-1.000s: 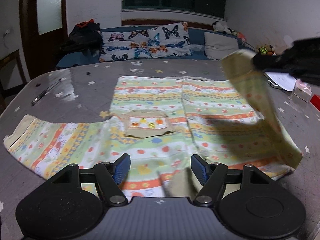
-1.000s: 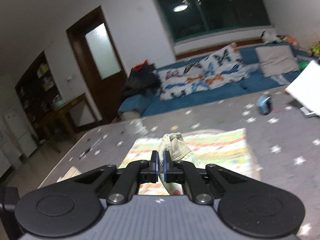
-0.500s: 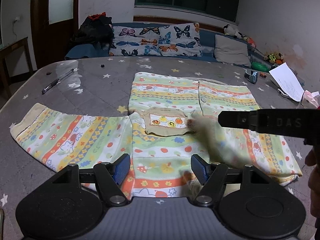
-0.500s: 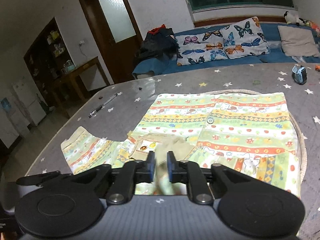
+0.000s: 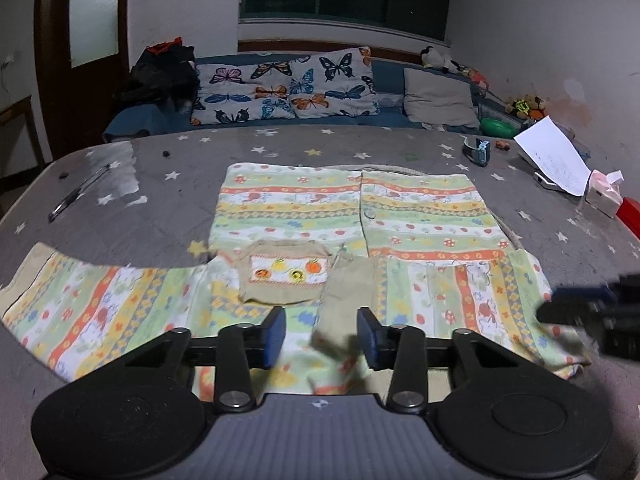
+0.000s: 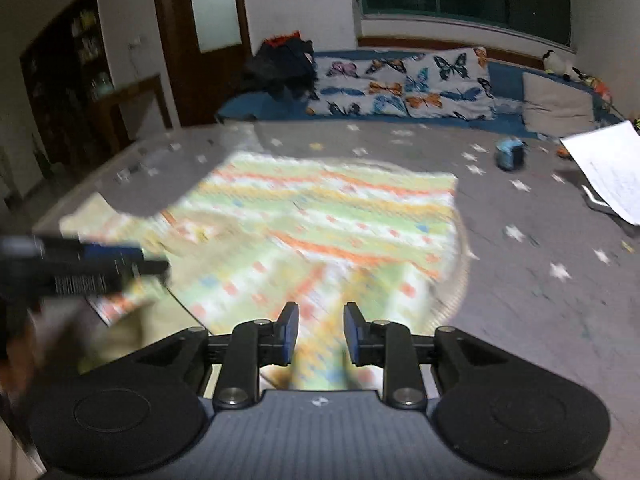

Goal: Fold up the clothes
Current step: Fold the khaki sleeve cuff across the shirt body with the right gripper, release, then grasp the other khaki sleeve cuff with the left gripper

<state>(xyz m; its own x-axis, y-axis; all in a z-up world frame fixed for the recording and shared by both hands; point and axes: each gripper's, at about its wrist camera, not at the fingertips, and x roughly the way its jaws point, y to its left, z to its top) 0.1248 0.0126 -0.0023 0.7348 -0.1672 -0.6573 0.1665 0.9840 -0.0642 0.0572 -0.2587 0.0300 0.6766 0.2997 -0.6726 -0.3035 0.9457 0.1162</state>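
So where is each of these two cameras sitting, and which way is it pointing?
Left wrist view: mounted on the left gripper, looking forward across the striped pastel shirt on the grey star-patterned table; its own open jaws show, with the other gripper blurred at the right edge.
Right wrist view: mounted on the right gripper, facing the same shirt from the right side; its open jaws show, the left gripper blurred at the left edge.
Shared: shirt, table, butterfly-print cushions, white paper sheet.
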